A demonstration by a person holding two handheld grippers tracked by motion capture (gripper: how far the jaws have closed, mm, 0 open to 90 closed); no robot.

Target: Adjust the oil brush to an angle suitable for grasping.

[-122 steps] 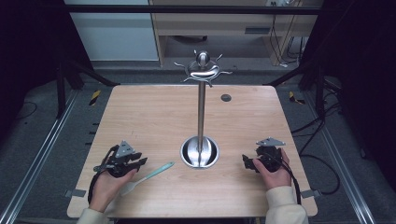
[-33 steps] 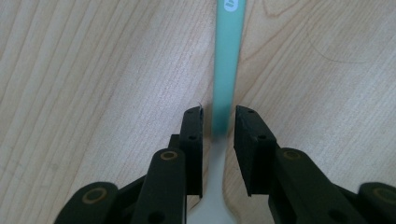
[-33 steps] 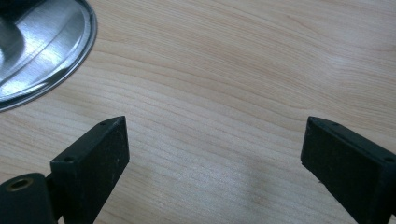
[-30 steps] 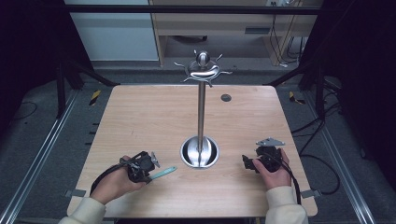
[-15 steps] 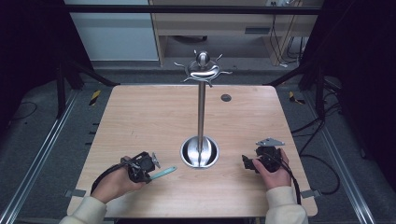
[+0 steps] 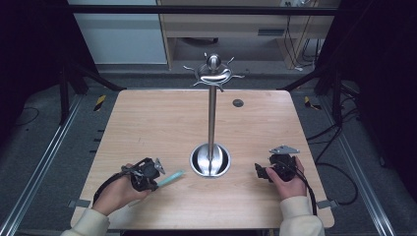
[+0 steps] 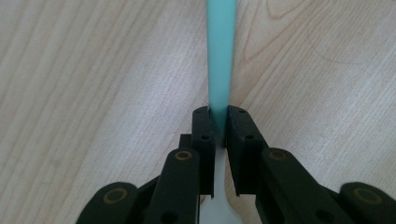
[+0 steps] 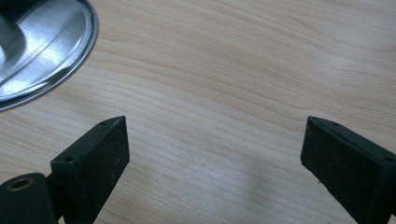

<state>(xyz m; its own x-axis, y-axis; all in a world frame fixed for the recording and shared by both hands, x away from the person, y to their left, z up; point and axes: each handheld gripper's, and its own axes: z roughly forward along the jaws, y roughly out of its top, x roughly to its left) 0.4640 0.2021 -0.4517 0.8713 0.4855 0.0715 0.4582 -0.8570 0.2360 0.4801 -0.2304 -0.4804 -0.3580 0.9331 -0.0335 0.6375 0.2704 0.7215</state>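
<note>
left hand-held gripper (image 7: 219, 122): jaws clamped on teal utensil handle (image 7: 220, 56)
utensil: flat on counter (image 6: 147, 123), near-left of steel stand (image 6: 210, 160)
right hand-held gripper (image 8: 215, 154): jaws wide apart, holding nothing, near-right

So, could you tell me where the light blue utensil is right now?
In the high view the light blue utensil lies on the table near its front-left, clamped in the left gripper, its free end pointing toward the metal stand's base.
</note>
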